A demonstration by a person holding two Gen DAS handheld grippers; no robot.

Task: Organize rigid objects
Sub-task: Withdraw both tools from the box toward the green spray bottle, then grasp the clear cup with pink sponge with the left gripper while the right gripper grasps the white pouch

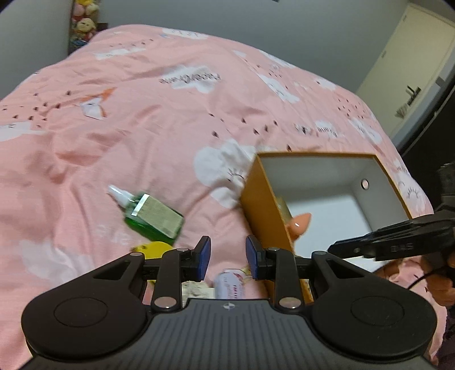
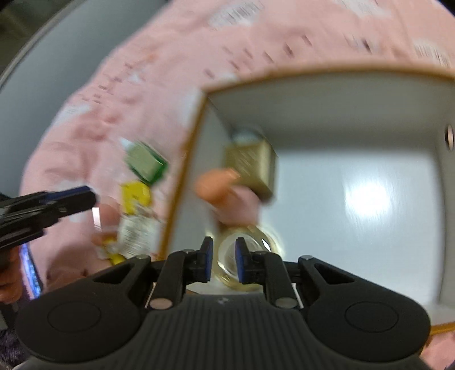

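Observation:
An open orange box [image 1: 257, 205] with a white inside lies on the pink bedspread; it also shows in the right wrist view [image 2: 184, 168]. Inside it are a pink toy [image 1: 298, 224] [image 2: 227, 193], a gold box [image 2: 251, 168] and a clear tape roll [image 2: 247, 256]. My right gripper [image 2: 224, 260] is open over the box, its fingers either side of the tape roll's near rim. My left gripper [image 1: 227, 256] is open and empty above a white can [image 1: 230, 284]. A green spray bottle [image 1: 150, 213] [image 2: 145, 162] and a yellow item [image 1: 155, 249] [image 2: 135, 196] lie left of the box.
The pink bedspread [image 1: 142, 113] covers the whole bed. Stuffed toys [image 1: 84, 22] sit on a shelf at the far left. A door [image 1: 412, 71] stands at the far right. A packet with print [image 2: 136, 230] lies by the box's left wall.

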